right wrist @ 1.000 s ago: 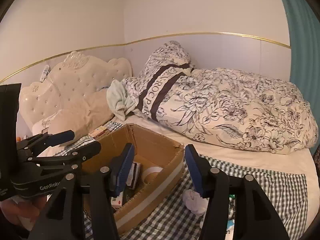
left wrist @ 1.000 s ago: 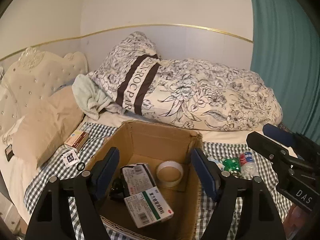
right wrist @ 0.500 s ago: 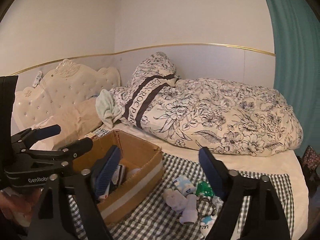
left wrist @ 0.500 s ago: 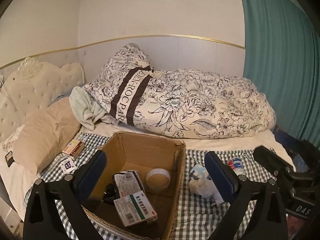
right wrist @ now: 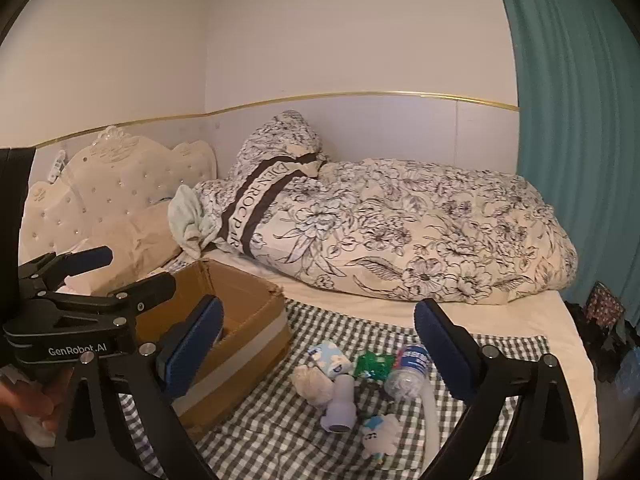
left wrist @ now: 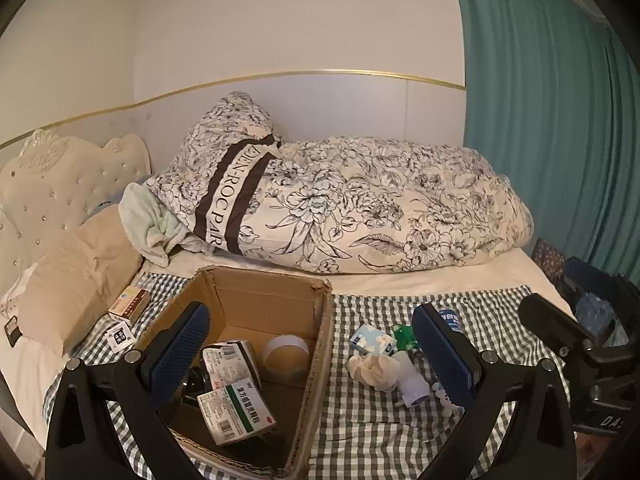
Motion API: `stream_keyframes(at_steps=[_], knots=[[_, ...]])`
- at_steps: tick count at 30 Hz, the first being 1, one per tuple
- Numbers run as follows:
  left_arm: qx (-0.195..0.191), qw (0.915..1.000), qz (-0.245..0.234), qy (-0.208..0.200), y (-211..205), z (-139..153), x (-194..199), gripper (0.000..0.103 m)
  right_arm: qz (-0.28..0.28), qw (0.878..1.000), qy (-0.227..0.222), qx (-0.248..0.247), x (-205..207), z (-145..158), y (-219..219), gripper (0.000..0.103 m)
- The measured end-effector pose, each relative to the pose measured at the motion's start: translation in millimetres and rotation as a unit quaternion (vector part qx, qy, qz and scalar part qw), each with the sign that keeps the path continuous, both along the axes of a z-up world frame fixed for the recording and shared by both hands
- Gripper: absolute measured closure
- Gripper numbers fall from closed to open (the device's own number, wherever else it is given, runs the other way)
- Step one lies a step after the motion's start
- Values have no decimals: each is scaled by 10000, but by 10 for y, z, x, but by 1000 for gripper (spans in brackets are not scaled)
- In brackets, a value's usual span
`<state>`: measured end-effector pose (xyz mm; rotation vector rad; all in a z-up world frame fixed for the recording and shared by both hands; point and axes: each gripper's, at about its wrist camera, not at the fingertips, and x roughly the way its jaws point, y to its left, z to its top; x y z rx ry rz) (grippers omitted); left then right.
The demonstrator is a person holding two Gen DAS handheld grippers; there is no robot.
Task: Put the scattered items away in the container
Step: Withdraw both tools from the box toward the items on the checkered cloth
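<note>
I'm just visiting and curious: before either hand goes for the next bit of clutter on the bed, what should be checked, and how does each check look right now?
1. Cardboard box upright, mouth open: ok.
2. Room left in the box beside the medicine packs and tape roll: ok.
3. Left gripper empty, fingers wide: ok.
4. Right gripper empty, fingers still opening: ok.
5. Loose pile in view on the checked cloth, including the plastic bottle: ok.
6. Bottle capped: cannot tell.

box (right wrist: 244, 344): inside mostly hidden | medicine box (left wrist: 236, 412): print unreadable
</note>
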<state>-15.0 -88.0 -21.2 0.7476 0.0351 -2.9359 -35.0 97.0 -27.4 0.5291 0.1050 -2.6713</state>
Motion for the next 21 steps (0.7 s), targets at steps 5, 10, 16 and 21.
stream_keyframes(at_steps=[5, 10, 16, 21], knots=[[21, 10000, -54, 3, 121, -10, -18, 0, -105, 9999, -5, 119, 26, -29, 161, 0], [12, 9999, -134, -63, 250, -62, -59, 0, -190, 9996, -126, 184, 20, -137, 318, 0], [-30, 9995, -244, -188, 440, -171, -142, 0, -272, 9990, -327, 129, -7, -297, 508, 0], [23, 9990, -286, -355, 547, -311, -252, 0, -273, 9981, -547, 125, -55, -437, 615, 0]])
